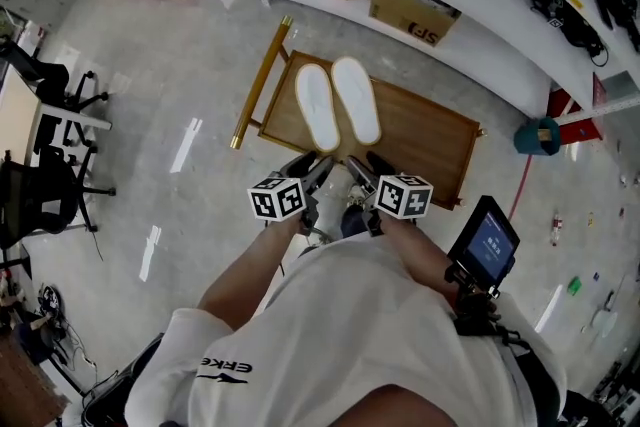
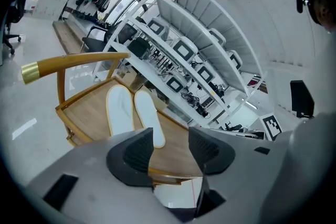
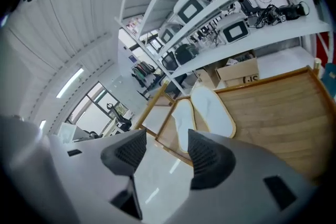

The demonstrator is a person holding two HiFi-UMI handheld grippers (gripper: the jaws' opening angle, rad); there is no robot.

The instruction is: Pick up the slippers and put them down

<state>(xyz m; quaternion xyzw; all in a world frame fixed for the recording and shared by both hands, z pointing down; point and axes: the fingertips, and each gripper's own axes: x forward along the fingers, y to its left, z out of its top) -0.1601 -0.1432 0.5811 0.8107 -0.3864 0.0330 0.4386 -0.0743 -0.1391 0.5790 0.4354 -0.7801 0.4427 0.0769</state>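
on the wooden chair seat (image 1: 425, 137): two white slippers (image 1: 318, 107), both grippers off them
slippers lie flat side by side at the seat's end nearest the curved back rail (image 1: 259, 83). left gripper (image 1: 312, 170) and right gripper (image 1: 365, 165) sit close together over the seat's near edge, by the person's chest; each has jaws partly apart, nothing between the pads, gripping nothing.

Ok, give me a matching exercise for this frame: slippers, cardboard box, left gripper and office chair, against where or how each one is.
Things:
1 slippers
2 cardboard box
3 left gripper
4 office chair

Place or state:
A on the white shelf
B jaws apart, empty
C on the floor, at the head view's left
D side by side on the wooden cart

Pairs: 1-D, 2-A, 3-B, 4-C
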